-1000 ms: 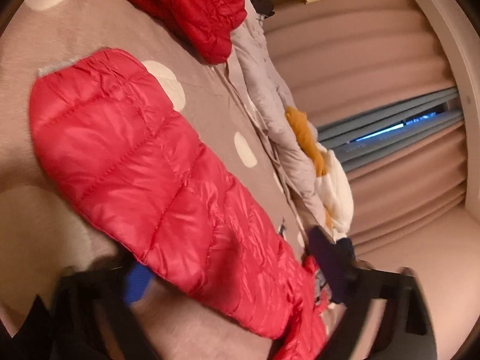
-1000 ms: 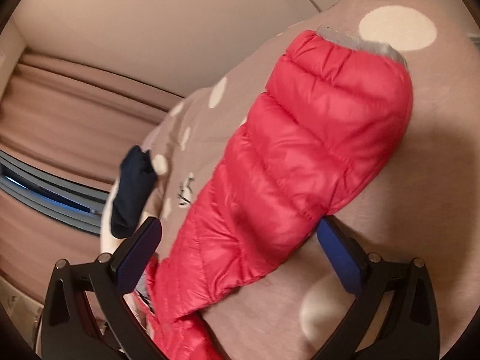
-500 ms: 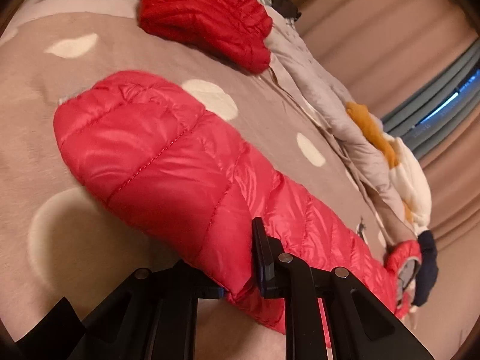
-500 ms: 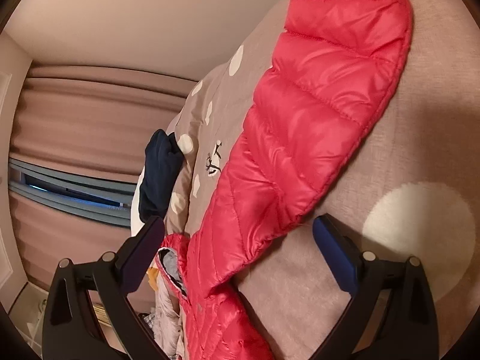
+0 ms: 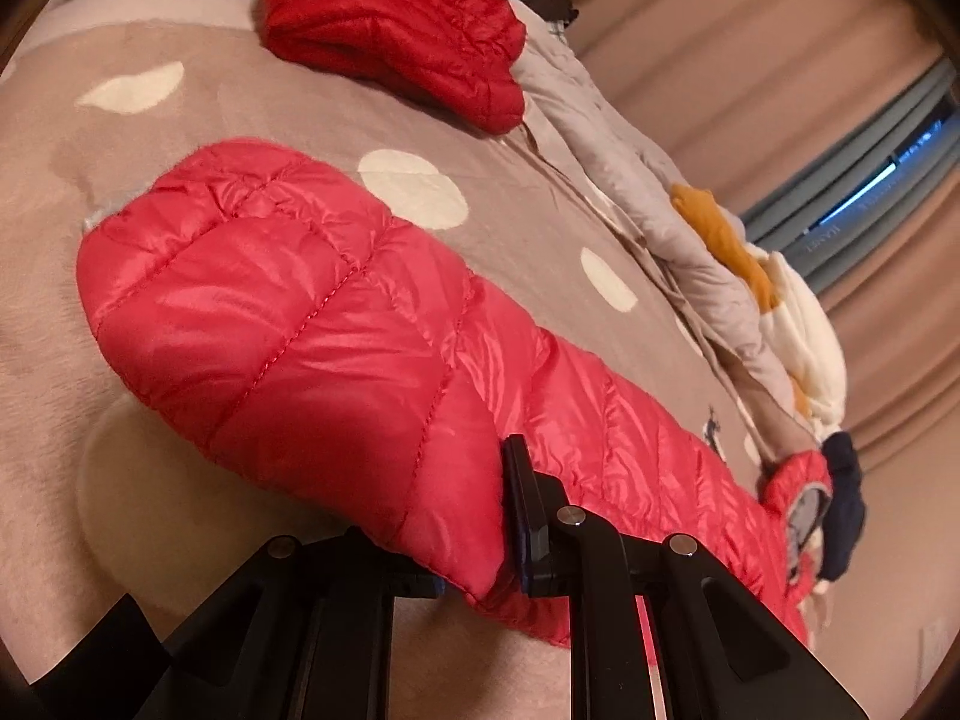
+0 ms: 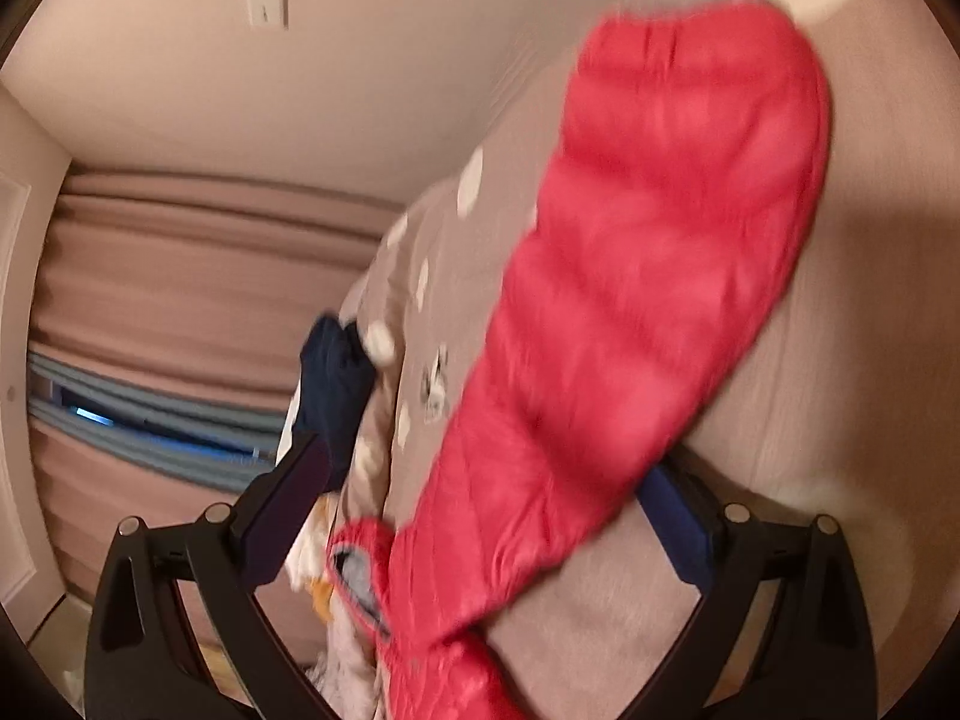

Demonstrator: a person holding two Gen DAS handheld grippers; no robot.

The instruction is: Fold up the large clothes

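The left gripper (image 5: 480,558) fingers clamp the red jacket (image 5: 336,348) edge; the right gripper (image 6: 486,516) fingers stand apart, straddling it.

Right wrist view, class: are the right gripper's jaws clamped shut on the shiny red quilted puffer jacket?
No: the right gripper stands wide open, its two pads apart on either side of the shiny red quilted puffer jacket, neither pressing on it.

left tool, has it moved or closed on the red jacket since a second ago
Yes. The left tool has gone from open beside the red jacket to shut on its near edge, and the view has swung so the folded red jacket sits more central.
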